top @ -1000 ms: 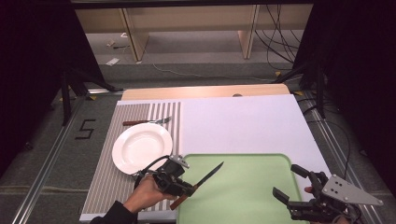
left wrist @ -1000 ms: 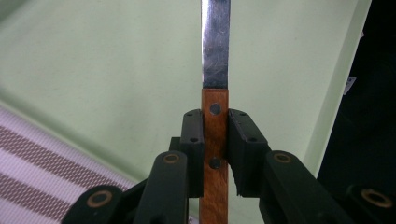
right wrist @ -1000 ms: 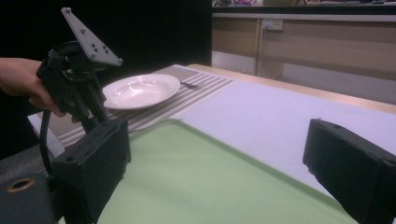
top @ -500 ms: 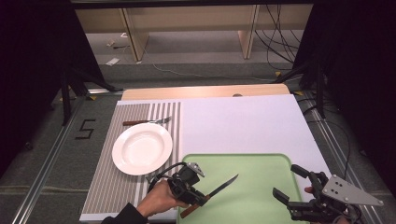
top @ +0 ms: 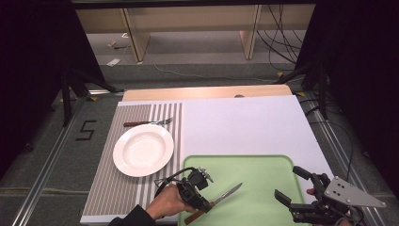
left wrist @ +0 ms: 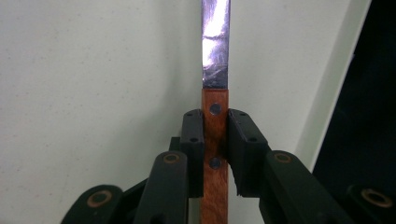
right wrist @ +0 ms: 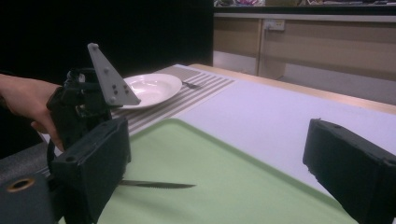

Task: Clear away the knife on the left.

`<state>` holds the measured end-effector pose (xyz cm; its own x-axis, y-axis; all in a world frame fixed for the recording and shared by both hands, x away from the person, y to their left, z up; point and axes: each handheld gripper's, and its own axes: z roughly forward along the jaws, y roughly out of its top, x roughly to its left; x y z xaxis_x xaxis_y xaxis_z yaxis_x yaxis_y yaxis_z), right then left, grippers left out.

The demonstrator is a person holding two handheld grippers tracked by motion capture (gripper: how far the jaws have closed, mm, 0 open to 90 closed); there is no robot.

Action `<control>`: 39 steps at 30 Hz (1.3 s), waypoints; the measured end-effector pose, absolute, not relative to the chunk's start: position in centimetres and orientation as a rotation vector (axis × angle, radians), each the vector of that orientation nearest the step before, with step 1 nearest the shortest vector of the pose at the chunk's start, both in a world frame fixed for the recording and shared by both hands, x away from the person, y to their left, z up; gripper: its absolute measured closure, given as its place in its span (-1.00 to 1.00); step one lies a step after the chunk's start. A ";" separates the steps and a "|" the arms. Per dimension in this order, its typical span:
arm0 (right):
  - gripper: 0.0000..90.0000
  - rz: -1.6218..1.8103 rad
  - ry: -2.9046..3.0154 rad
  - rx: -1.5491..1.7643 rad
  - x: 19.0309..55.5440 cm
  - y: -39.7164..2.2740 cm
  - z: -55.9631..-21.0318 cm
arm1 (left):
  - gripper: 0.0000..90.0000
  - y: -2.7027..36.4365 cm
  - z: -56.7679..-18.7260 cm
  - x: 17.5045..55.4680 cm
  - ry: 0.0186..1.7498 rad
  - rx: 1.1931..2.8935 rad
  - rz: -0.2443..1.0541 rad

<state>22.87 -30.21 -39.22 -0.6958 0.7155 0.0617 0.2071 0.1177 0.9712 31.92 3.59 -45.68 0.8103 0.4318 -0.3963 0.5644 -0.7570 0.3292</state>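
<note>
While the left gripper [top: 203, 205] stays clamped on the knife [top: 221, 198] by its wooden handle over the green tray [top: 263, 165], blade toward two o'clock, lower it level and release gently; the right gripper [top: 295, 187] waits open at four o'clock.

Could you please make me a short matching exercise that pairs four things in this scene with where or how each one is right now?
Things:
1. knife
2. fork
3. plate
4. right gripper

States:
A. open, holding nothing
B. on the striped mat, beyond the plate
C. clamped by its wooden handle, blade over the green tray
D. white, on the striped mat, left of the tray

Pairs: 1-C, 2-B, 3-D, 4-A
</note>
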 end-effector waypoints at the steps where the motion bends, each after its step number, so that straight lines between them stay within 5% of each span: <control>1: -0.81 1.607 1.979 0.895 22.9 -30.2 -39.2 | 0.71 3.4 -46.0 31.9 0.742 2.579 -0.407; 10: -0.81 1.606 1.979 0.890 22.9 -30.2 -39.2 | 0.67 3.2 -46.3 31.8 0.715 2.606 -0.371; 19: -0.81 1.608 1.979 0.890 22.9 -30.2 -39.2 | -0.30 2.9 -45.3 30.8 0.586 2.580 -0.242; 23: -0.81 1.610 1.980 0.885 22.8 -30.2 -39.2 | -0.46 2.5 -44.9 30.3 0.551 2.555 -0.188; 29: -0.81 1.609 1.981 0.884 22.8 -30.2 -39.2 | -0.46 2.0 -44.3 29.6 0.463 2.499 -0.107; 34: -0.81 1.608 1.985 0.882 22.8 -30.1 -39.2 | 0.08 1.5 -44.3 29.4 0.414 2.498 -0.094; 39: -0.81 1.611 1.985 0.880 22.8 -30.1 -39.2 | 0.33 1.0 -44.5 29.5 0.401 2.513 -0.078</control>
<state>22.81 -30.11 -39.22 -0.7039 0.7079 0.0581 0.2022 0.1213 0.9718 29.45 0.97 -44.53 0.9529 0.2672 -0.1434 0.3014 -0.7825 0.5449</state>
